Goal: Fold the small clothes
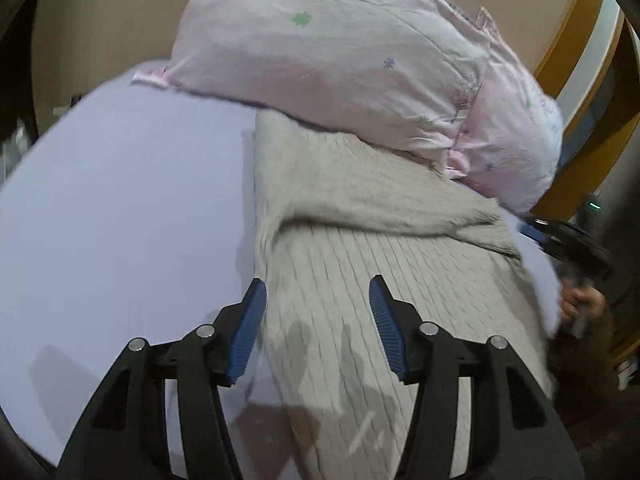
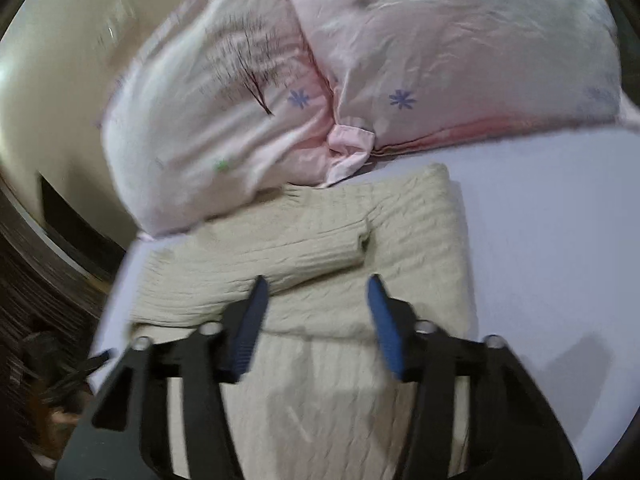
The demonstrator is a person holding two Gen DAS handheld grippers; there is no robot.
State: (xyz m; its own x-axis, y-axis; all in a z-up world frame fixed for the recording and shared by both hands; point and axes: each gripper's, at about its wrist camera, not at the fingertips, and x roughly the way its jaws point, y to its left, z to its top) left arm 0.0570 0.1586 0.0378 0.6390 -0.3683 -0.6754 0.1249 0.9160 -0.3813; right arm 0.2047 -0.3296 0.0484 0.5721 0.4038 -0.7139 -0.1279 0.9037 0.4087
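Note:
A beige cable-knit sweater (image 1: pixel 360 240) lies on a pale lilac bed sheet (image 1: pixel 120 200), a sleeve folded across its body. My left gripper (image 1: pixel 318 292) is open and empty, hovering over the sweater's near part by its left edge. In the right wrist view the same sweater (image 2: pixel 320 232) lies with its sleeve (image 2: pixel 304 252) folded across. My right gripper (image 2: pixel 316 292) is open and empty just above the sweater's middle. The right gripper also shows at the far right of the left wrist view (image 1: pixel 568 240).
Pink floral pillows (image 1: pixel 340 52) rest against the sweater's far edge, also in the right wrist view (image 2: pixel 440 40). A wooden frame (image 1: pixel 576 40) stands at the right. The bed's edge and dark floor (image 2: pixel 32 288) lie to the left in the right wrist view.

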